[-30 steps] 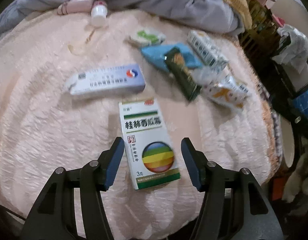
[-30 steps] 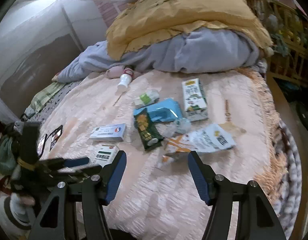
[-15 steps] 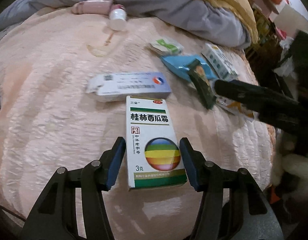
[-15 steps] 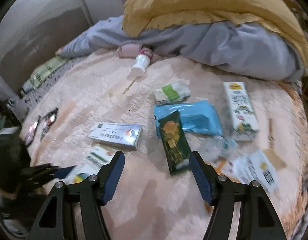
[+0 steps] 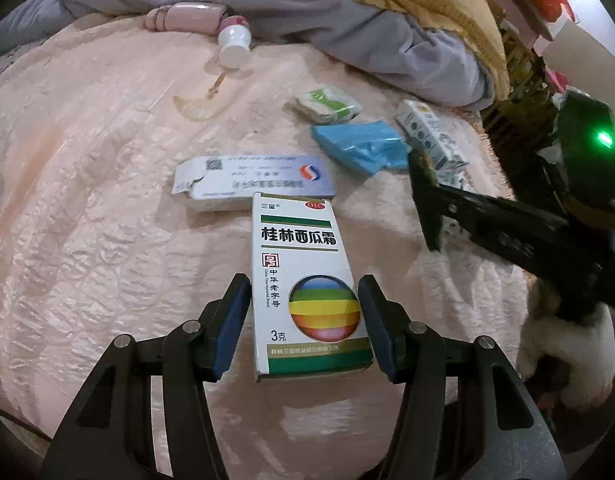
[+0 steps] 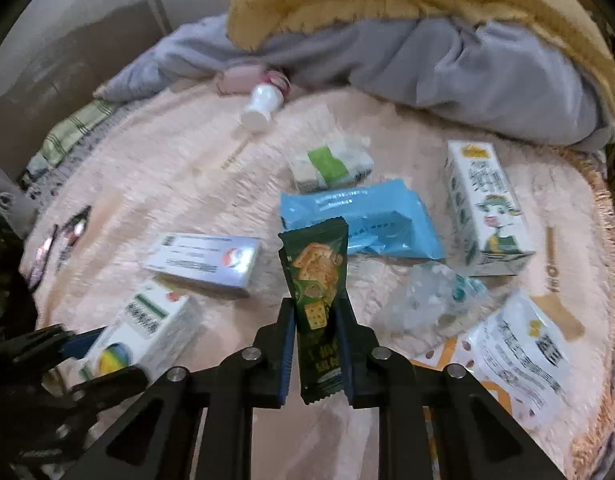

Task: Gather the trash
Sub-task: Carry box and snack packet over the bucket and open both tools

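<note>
On the pink bedspread (image 5: pixel 87 208) lies scattered trash. My left gripper (image 5: pixel 305 312) has its blue pads against both long sides of a white and green medicine box (image 5: pixel 295 240), which also shows in the right wrist view (image 6: pixel 143 328). My right gripper (image 6: pixel 315 332) is shut on a dark green cracker wrapper (image 6: pixel 313 264), which stands up between the pads. In the left wrist view that gripper (image 5: pixel 431 216) reaches in from the right with the wrapper (image 5: pixel 425 184). A blue and white carton (image 5: pixel 259 178) lies just behind the medicine box.
Further back lie a blue packet (image 6: pixel 355 216), a green and white tissue pack (image 6: pixel 331 164), a drink carton (image 6: pixel 483 208) and a white bottle (image 6: pixel 263 104). Crumpled clear plastic (image 6: pixel 431 296) and a white and orange bag (image 6: pixel 515 356) lie at the right. Grey and yellow blankets (image 6: pixel 447 56) are heaped behind.
My right gripper came down over the green wrapper and shut on it. The left gripper closed in around the medicine box and has kept it between its pads.
</note>
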The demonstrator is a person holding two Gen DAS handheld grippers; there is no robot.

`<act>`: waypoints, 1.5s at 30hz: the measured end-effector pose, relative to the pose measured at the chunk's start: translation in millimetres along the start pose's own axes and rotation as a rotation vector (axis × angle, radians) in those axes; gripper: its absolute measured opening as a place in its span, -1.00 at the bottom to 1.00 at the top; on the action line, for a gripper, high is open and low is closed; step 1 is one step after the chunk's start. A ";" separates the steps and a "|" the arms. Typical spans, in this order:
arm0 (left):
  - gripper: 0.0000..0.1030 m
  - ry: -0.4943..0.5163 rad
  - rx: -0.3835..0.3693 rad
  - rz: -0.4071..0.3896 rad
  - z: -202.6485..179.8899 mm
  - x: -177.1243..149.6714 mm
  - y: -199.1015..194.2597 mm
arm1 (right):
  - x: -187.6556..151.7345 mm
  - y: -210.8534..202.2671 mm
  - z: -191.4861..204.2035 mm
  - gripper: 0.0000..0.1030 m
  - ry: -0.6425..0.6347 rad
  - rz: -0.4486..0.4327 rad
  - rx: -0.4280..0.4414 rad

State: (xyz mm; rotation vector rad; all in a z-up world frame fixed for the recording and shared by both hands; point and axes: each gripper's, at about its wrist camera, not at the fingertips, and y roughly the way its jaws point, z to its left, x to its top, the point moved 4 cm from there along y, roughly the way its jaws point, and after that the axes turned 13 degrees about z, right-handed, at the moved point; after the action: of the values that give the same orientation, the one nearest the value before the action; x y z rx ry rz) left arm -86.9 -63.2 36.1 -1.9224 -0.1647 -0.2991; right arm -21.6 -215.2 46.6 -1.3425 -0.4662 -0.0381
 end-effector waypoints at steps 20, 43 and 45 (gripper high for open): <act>0.05 0.195 -0.033 -0.080 -109.9 -3.8 -27.9 | -81.9 -122.1 -21.5 -0.65 0.072 -0.190 0.017; 0.05 0.432 -0.073 -0.051 -251.5 -6.7 -14.4 | -164.2 -186.9 -141.9 -0.65 0.313 -0.272 -0.087; 0.05 0.454 -0.074 -0.053 -264.4 -6.7 -12.3 | -171.0 -191.0 -150.4 -0.65 0.330 -0.274 -0.094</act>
State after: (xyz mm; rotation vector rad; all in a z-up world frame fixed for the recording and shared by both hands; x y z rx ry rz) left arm -130.4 -304.8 135.2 -1.8735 0.0986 -0.7748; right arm -186.8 -443.2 142.0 -1.3251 -0.3676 -0.5063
